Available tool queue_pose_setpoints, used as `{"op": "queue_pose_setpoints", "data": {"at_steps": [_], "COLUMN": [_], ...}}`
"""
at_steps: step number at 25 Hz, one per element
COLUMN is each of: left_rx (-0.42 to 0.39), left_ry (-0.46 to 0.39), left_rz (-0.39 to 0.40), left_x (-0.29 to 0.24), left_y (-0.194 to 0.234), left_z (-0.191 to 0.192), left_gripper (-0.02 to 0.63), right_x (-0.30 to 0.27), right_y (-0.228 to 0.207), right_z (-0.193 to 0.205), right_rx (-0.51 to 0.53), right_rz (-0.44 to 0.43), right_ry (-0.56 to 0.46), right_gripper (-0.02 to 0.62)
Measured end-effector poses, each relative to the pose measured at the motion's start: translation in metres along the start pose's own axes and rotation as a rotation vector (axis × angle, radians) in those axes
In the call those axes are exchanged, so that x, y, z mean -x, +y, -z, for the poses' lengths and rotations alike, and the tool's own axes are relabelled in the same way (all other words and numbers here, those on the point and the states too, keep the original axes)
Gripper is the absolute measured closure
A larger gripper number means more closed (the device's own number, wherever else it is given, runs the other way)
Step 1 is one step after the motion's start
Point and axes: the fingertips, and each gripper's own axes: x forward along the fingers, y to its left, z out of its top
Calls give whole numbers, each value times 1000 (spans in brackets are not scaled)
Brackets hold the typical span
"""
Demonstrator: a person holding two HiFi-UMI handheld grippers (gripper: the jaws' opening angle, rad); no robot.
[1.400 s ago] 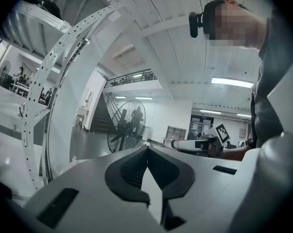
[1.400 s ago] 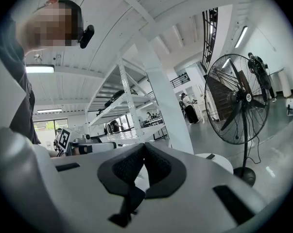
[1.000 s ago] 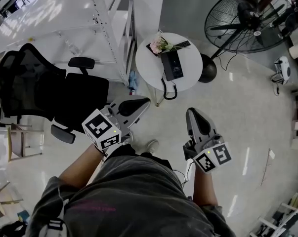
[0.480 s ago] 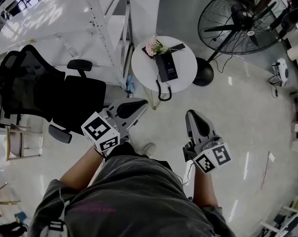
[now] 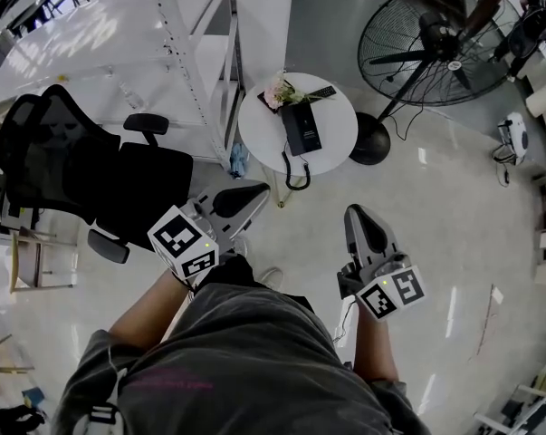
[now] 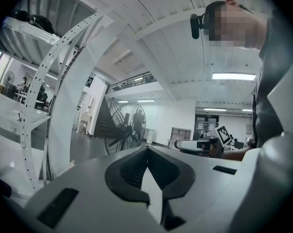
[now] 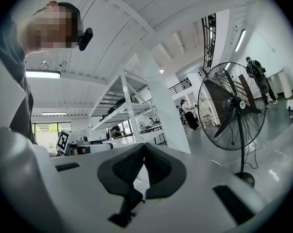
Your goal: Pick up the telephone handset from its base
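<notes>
A black telephone lies on a small round white table in the head view, its handset on the base and its coiled cord hanging over the near edge. My left gripper is held level, short of the table and well apart from the phone. It is shut with nothing in it, and its pads meet at the tip. My right gripper, to the right, is also shut and empty, with its pads together.
Pink flowers and a remote sit at the table's far side. A large standing fan is behind it on the right. A white shelving rack and a black office chair stand on the left.
The table with the telephone has drifted slightly left and lower in the head view as the person moves. Both grippers stay shut and empty.
</notes>
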Motion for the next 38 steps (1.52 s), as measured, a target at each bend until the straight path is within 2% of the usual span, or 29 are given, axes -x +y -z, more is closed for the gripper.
{"op": "queue_pose_setpoints", "data": {"at_steps": [6, 16, 38], "left_rx": [17, 50, 129], "left_ry": [10, 24, 85], "left_rz": [-17, 27, 57], "left_x": [-4, -39, -106], "left_y": [10, 41, 222], "left_z": [0, 13, 13], "left_gripper": [592, 592, 592], "right_x": [-7, -30, -210], "right_y": [-10, -41, -109], "right_z": [1, 7, -2], "right_rx": [-4, -14, -28], "right_rz": [6, 51, 88], "right_ry": [6, 35, 95], "right_gripper": [577, 577, 577]}}
